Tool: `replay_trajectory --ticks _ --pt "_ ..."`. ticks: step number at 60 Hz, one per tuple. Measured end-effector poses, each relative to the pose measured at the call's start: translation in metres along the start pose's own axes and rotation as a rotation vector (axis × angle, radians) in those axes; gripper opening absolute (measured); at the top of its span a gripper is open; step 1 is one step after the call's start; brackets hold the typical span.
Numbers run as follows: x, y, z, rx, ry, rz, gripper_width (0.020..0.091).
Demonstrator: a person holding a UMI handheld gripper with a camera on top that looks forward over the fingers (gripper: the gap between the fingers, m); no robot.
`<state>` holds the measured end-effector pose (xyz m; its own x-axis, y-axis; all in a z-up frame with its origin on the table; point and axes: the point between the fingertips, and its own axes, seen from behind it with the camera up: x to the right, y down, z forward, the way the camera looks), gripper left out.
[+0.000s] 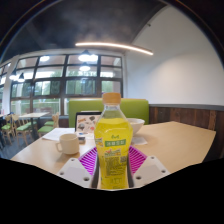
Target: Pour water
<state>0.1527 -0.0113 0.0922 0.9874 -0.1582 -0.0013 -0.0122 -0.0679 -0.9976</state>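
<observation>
Gripper view: the gripper [111, 160] clamps a yellow-labelled bottle [112, 140], upright between its pink pads [90, 158] (orange cap still on). A white cup [68, 142] stands well apart on the table [180, 140]; tilting early would likely spill.

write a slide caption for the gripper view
Gripper closed on a yellow drink bottle with an orange cap, a white cup to one side on the wooden table.
</observation>
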Motion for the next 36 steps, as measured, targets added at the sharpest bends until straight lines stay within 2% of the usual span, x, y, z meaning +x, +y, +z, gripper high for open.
replay_trajectory --ticks 2,6,7,17,24,29,36 --pt "0.000 0.001 0.004 0.002 0.007 -0.002 0.0347" --pt "0.000 -0.001 0.007 0.019 0.000 -0.017 0.0320" --pt "0.000 0.000 0.007 0.019 0.001 -0.017 0.0287" --pt "0.024 -0.008 0.021 -0.006 0.082 -0.069 0.0286" --pt "0.045 -0.070 0.041 0.026 0.177 -0.333 0.0285" --pt "0.035 -0.121 0.065 0.073 0.225 -0.643 0.0286" --pt "-0.015 -0.144 0.107 0.103 0.222 -1.160 0.0284"
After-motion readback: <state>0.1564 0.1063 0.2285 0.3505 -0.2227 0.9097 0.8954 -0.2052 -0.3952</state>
